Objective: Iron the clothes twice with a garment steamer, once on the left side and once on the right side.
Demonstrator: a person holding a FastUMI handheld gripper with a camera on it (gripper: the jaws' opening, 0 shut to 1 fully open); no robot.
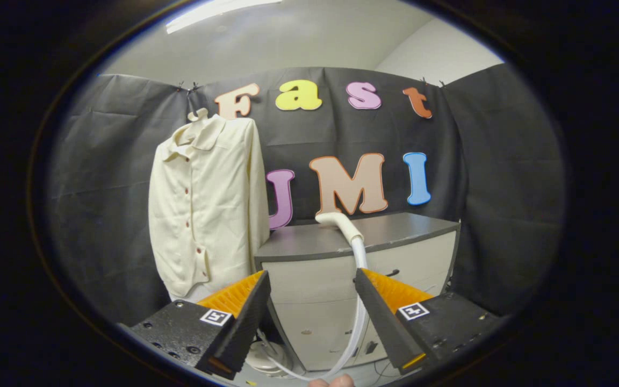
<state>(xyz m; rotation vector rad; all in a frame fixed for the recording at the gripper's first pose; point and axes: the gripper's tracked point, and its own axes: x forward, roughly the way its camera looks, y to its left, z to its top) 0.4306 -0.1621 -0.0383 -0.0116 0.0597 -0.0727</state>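
Evenly lit from above by a ceiling strip light (pixel 218 12), blown out to pure white glare. Soft, diffuse brightness across the cream shirt (pixel 207 207) and the grey cabinet top (pixel 395 228), with only faint shadow beneath the shirt hem and under the cabinet's overhang. Dimmer toward the black cloth wall (pixel 503 188), which swallows detail in its folds. Strong fisheye bending: cabinet edges bowed, wall corners curved, smearing and slight colour fringing near the rim. Sharp at centre; gripper (pixel 312 279) fingers, spread apart close to the lens, slightly soft.
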